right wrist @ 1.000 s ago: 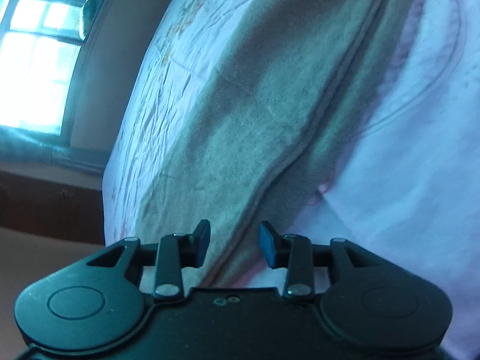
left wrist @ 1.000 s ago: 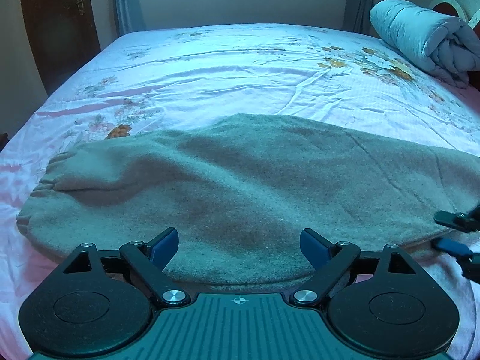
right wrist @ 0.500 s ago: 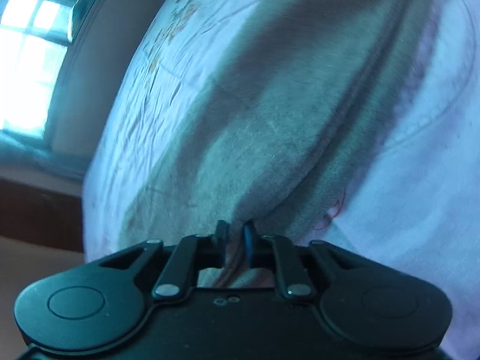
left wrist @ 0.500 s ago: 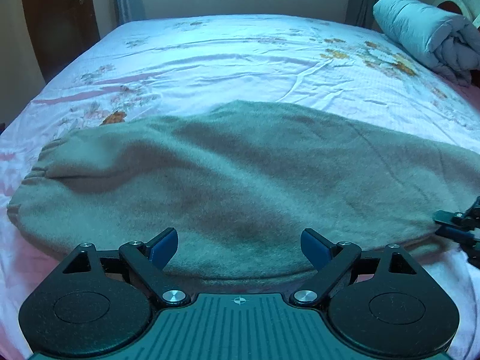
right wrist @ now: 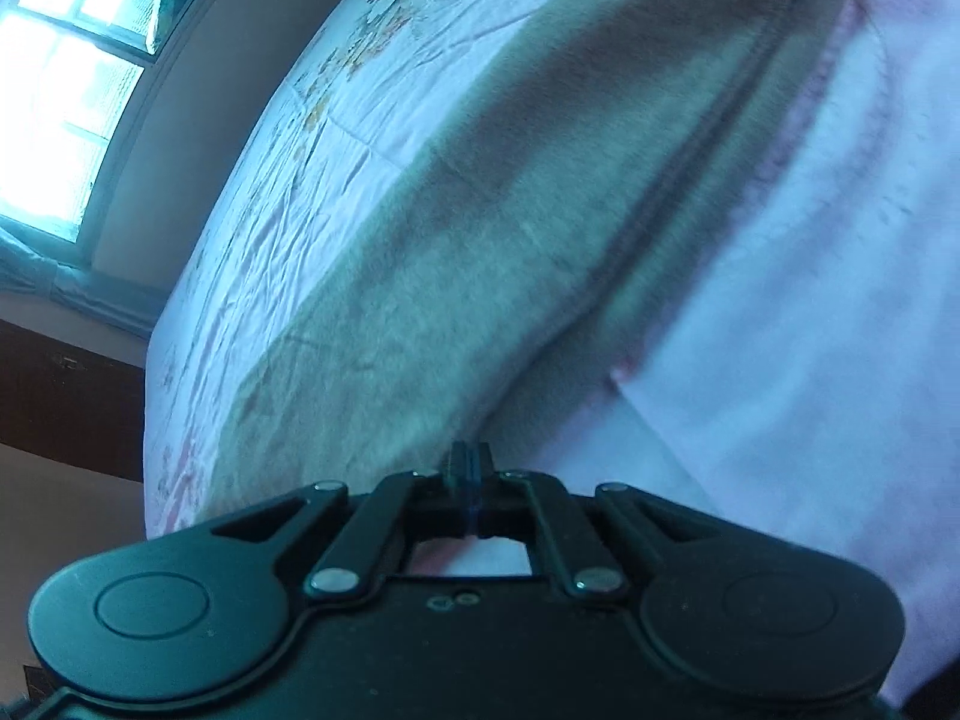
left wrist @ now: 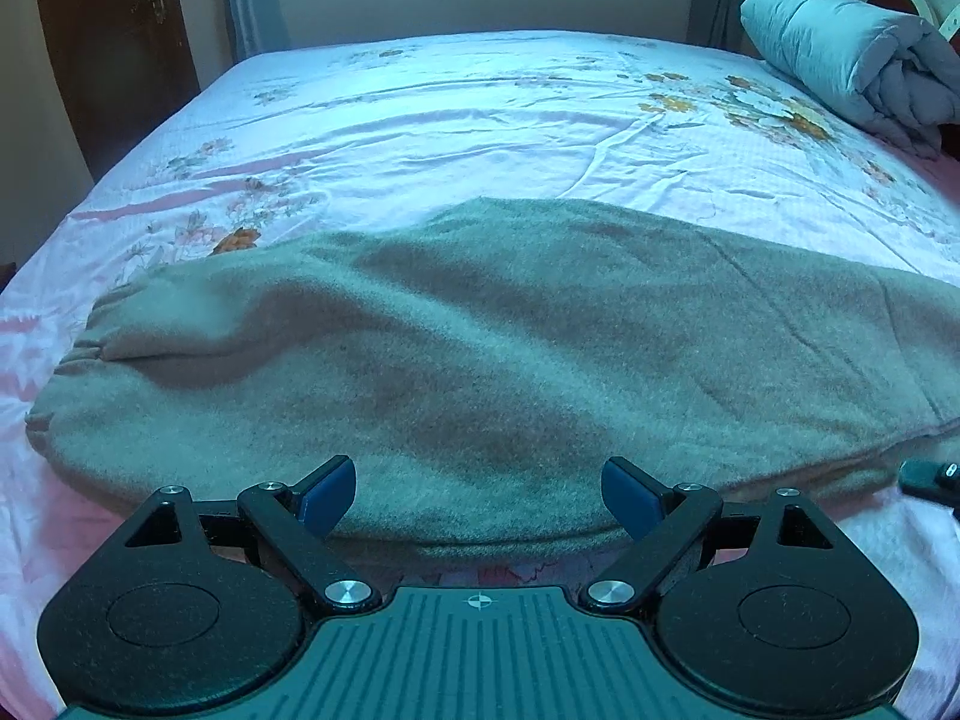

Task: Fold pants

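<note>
Grey-green fleece pants (left wrist: 492,360) lie flat across the near part of the bed, elastic end to the left. My left gripper (left wrist: 478,498) is open, its blue pads over the pants' near edge without gripping it. My right gripper (right wrist: 470,468) has its jaws closed together at the pants' edge (right wrist: 480,300), seen tilted; whether cloth is pinched between the pads is not visible. The tip of the right gripper shows at the right edge of the left wrist view (left wrist: 936,477), just off the pants' hem.
The bed (left wrist: 480,120) has a pink-white floral sheet. A rolled grey quilt (left wrist: 852,54) lies at the far right. A dark wooden door (left wrist: 114,48) stands at the far left. A bright window (right wrist: 66,90) is beyond the bed.
My right gripper closed from open to shut at the pants' edge and drew slightly back. The left gripper rose a little and stayed open.
</note>
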